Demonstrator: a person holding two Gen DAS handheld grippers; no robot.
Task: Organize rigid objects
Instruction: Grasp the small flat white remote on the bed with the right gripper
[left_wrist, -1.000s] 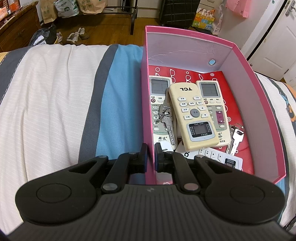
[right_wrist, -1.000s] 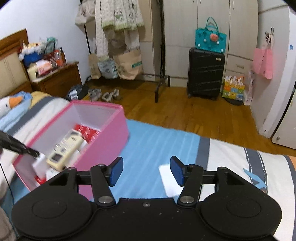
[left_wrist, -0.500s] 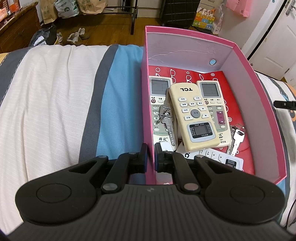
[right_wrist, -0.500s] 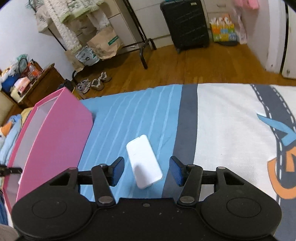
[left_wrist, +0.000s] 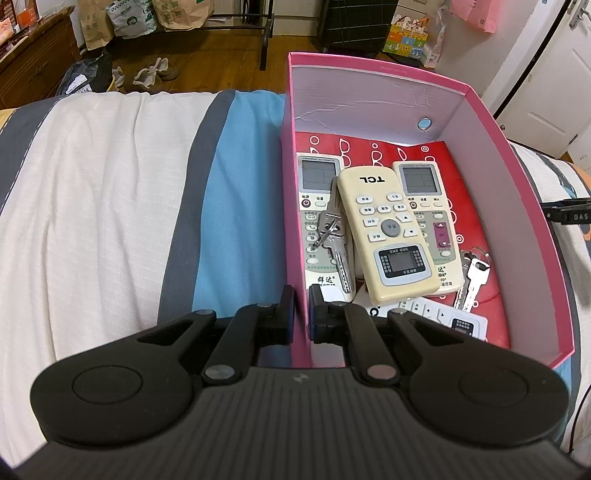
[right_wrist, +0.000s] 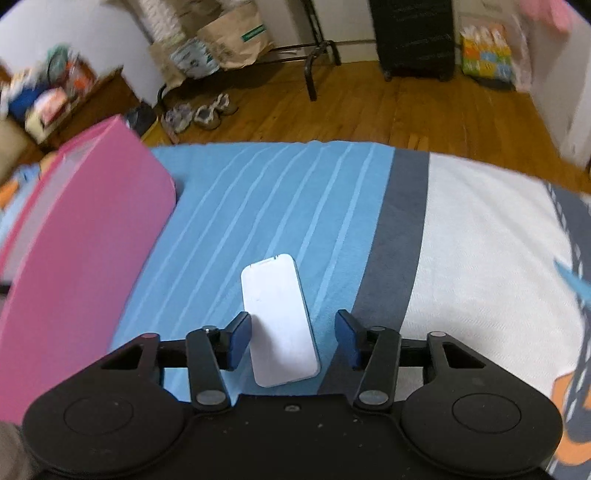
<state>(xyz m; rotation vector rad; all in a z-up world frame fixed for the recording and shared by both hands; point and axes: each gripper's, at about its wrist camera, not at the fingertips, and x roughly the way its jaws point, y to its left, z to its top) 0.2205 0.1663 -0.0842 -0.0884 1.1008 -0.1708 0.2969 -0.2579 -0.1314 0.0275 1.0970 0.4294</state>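
Your left gripper (left_wrist: 300, 310) clamps the pink box (left_wrist: 524, 206) on the bed (left_wrist: 110, 206); your right gripper (right_wrist: 293, 341) straddles a white remote (right_wrist: 277, 317).

The striped bed carries everything. On it the box holds a cream TCL remote (left_wrist: 386, 230) lying across two white remotes, with keys (left_wrist: 334, 243) beside it. Your left fingers (left_wrist: 287, 308) pinch the box's near-left wall. To the right of the box, the white remote lies face down on the blue stripe, between your right fingers (right_wrist: 238, 338), which stand apart around its near end.
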